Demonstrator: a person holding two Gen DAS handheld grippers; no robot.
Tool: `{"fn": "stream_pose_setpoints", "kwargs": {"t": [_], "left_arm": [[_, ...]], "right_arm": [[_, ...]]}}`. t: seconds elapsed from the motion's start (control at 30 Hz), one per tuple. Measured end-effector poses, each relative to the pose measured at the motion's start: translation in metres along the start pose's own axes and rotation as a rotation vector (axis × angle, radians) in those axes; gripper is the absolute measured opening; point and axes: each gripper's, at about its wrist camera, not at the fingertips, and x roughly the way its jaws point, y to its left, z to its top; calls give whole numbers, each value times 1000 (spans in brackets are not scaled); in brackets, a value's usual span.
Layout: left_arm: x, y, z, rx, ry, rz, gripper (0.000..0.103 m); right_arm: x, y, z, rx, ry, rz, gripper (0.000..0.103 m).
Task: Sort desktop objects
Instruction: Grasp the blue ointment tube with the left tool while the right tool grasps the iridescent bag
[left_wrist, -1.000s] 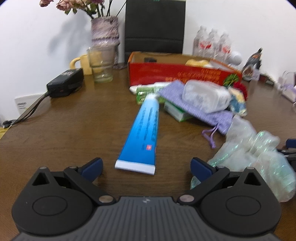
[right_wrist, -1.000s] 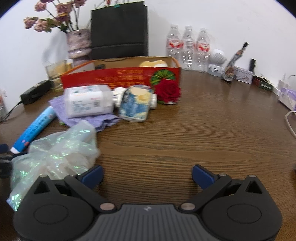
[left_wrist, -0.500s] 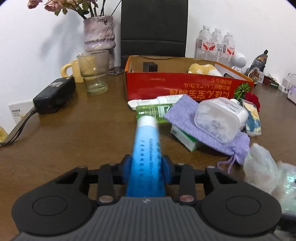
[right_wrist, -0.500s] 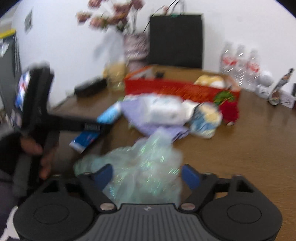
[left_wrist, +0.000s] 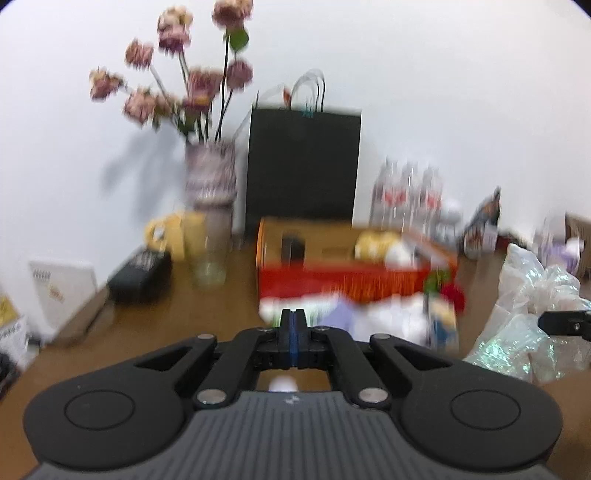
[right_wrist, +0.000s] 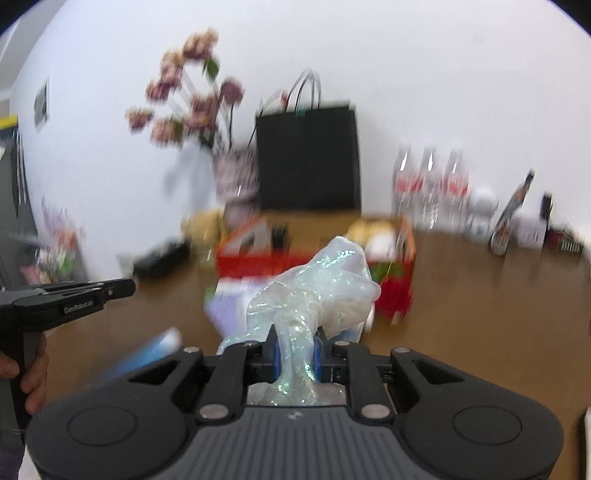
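My left gripper (left_wrist: 293, 325) is shut tight with its pads pressed together; a thin blue strip shows between them. The blue toothpaste tube (right_wrist: 147, 354) hangs below it, seen blurred in the right wrist view, and its white cap (left_wrist: 283, 384) shows under the jaws. My right gripper (right_wrist: 295, 354) is shut on the iridescent plastic bag (right_wrist: 321, 288) and holds it lifted above the table; the bag also shows in the left wrist view (left_wrist: 528, 314). The red cardboard box (left_wrist: 351, 280) stands behind a pile with a purple pouch (left_wrist: 343, 314).
A flower vase (left_wrist: 210, 177), a glass (left_wrist: 208, 258), a yellow mug (left_wrist: 166, 236) and a black adapter (left_wrist: 142, 273) stand at the back left. A black paper bag (left_wrist: 303, 166) and water bottles (left_wrist: 406, 195) stand at the back wall.
My left gripper has lifted with the toothpaste tube, which now hangs below it. My right gripper has shut on the plastic bag and raised it off the table.
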Motion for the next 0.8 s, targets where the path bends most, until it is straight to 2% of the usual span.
{"fn": "stream_pose_setpoints", "kwargs": {"t": [0.1, 0.13, 0.17, 0.2, 0.23, 0.27, 0.3, 0.37, 0.43, 0.47, 0.5, 0.53, 0.57, 0.67, 0.8], "left_arm": [[17, 2, 11, 59, 83, -59, 3], [21, 5, 6, 62, 128, -64, 10], [24, 8, 1, 65, 174, -68, 51], [28, 10, -3, 68, 219, -72, 80], [32, 10, -15, 64, 255, -74, 102], [37, 9, -27, 58, 290, -75, 91], [43, 3, -39, 74, 330, -84, 87], [53, -7, -54, 47, 382, -89, 85], [67, -16, -64, 4, 421, -126, 85], [72, -19, -67, 0, 426, -127, 79], [73, -26, -71, 43, 399, -98, 63], [74, -34, -75, 94, 365, -64, 37], [72, -37, -76, 106, 358, -62, 30], [66, -38, -74, 86, 351, -83, 30], [50, -30, -48, 55, 238, -69, 29]], "right_arm": [[17, -11, 22, -10, -27, -60, 15], [21, -13, 26, -15, -33, -75, 15], [23, -15, 27, -16, -36, -73, 16], [28, -17, 25, -11, -30, -53, 17], [34, -19, 22, -3, -19, -28, 17], [39, -21, 19, 7, -4, -9, 17], [47, -22, 17, 18, 15, 0, 17], [64, -22, 13, 34, 58, -9, 17], [70, -20, 12, 29, 69, 3, 17], [69, -19, 11, 27, 67, 11, 17], [68, -17, 10, 27, 62, 17, 18], [66, -17, 9, 26, 58, 16, 18], [64, -17, 8, 26, 55, 12, 18], [57, -21, 5, 33, 49, -2, 18], [50, -28, 14, 35, 34, -24, 18]]}}
